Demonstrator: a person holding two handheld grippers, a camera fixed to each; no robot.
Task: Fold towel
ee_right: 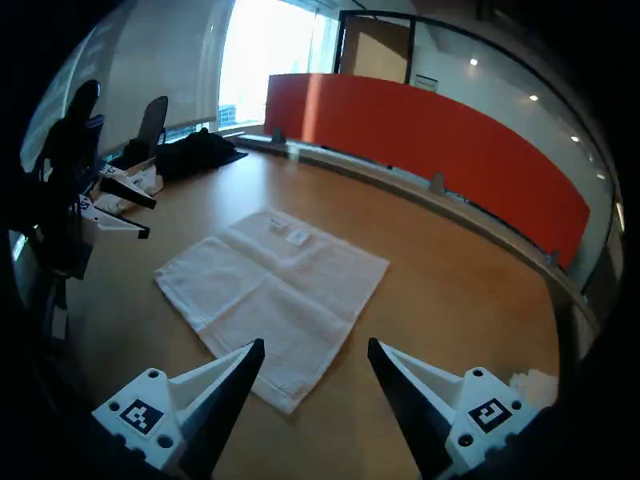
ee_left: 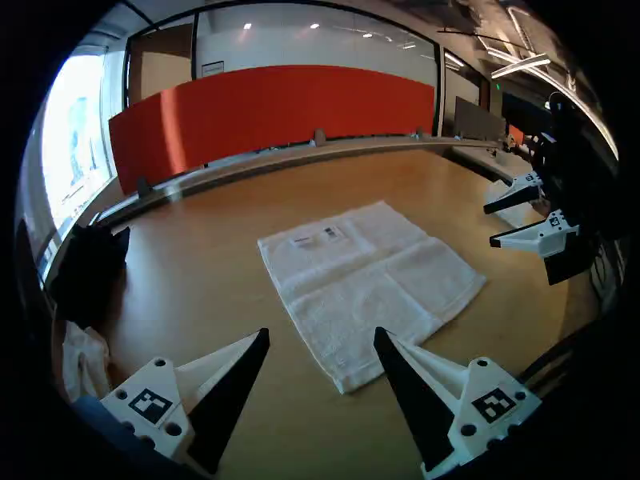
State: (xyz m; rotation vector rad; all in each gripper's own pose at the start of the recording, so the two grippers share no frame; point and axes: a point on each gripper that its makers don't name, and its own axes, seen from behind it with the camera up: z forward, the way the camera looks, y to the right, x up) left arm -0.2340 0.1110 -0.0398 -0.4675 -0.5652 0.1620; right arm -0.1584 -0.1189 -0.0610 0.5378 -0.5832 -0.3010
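- The towel [ee_left: 368,280] lies spread flat on the wooden table [ee_left: 200,264], well clear of the orange partition [ee_left: 272,112] and turned at an angle to it, with its label patch [ee_left: 320,236] on the half nearer the partition.
- The left gripper [ee_left: 320,334] hovers over the towel corner farthest from the partition. Its fingers are spread wide and hold nothing.
- The right gripper [ee_right: 314,344] hangs above another towel corner on the side away from the partition. It too is wide open and empty.
- Judged risk: the cloth is thin and flush with the smooth wood, so a finger may skid over the edge and close on nothing.
- Judged risk: pushing along the table instead of pinching could slide or bunch the whole towel towards the partition.
- Judged risk: if the two grips land at unequal depths, the fold will come out skewed, its edges not meeting.
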